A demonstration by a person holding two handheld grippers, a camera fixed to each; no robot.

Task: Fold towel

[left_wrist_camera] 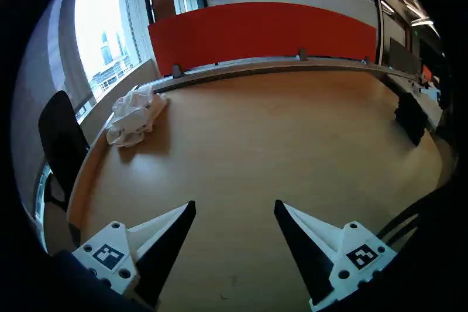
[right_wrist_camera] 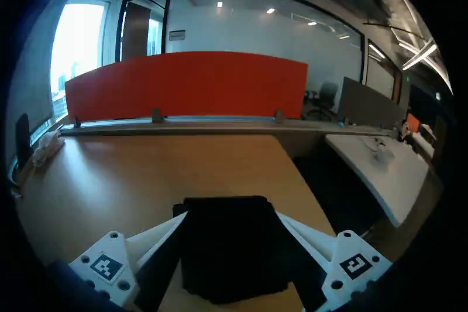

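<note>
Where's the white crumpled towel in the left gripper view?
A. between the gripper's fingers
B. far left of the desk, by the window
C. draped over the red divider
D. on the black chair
B: the white crumpled towel lies on the desk near its far left edge beside the window, well ahead of the left gripper, whose open fingers hold nothing.

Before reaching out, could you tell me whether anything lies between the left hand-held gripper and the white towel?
Nothing visible does: bare tabletop runs from the left hand-held gripper to the white towel.
</note>
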